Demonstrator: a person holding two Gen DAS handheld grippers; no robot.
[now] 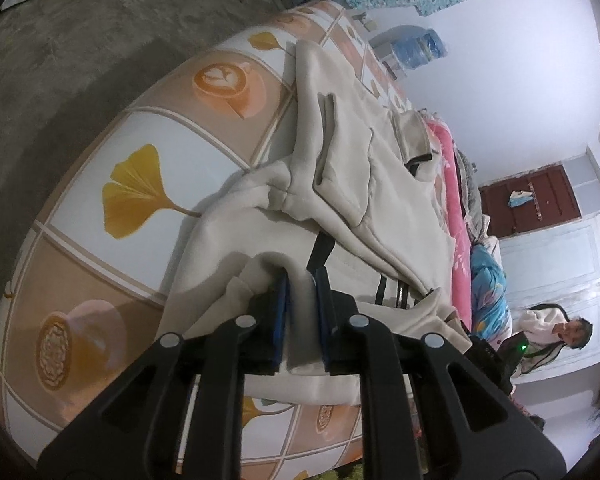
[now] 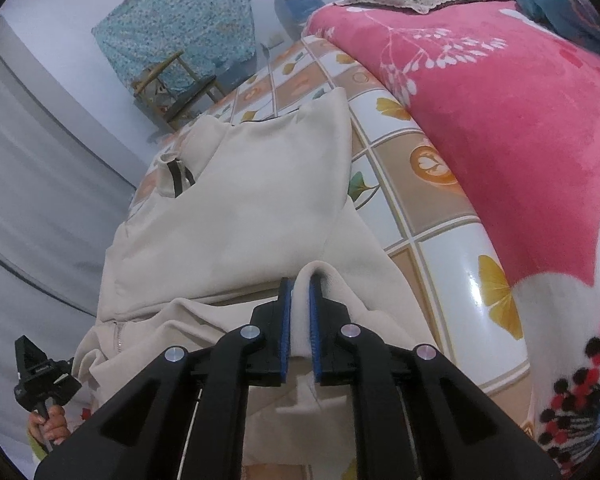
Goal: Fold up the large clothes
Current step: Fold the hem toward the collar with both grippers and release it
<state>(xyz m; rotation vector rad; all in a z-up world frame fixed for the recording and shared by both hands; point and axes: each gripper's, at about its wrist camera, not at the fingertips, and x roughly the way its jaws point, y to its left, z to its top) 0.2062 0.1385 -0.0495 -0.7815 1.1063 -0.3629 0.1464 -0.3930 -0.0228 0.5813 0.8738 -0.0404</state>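
Left wrist view: left gripper, black frame, two blue ribbed pads nearly together, a fold of the cream garment pinched between them. Garment is soft fleece, thick, crumpled in layers, with black straps and a zip, lying across the glossy table cover printed with yellow leaves and coffee cups. Pink blanket just beyond on the right. A seated person far right by the white wall. Rough grey floor on the left

Right wrist view: right gripper, same build, pads narrowly apart and clamping a rounded cream fold. Garment spreads flat ahead to the far edge. Plush pink blanket right, flowered. One wooden chair far, draped in teal patterned cloth. A hand near left holds the other gripper's handle
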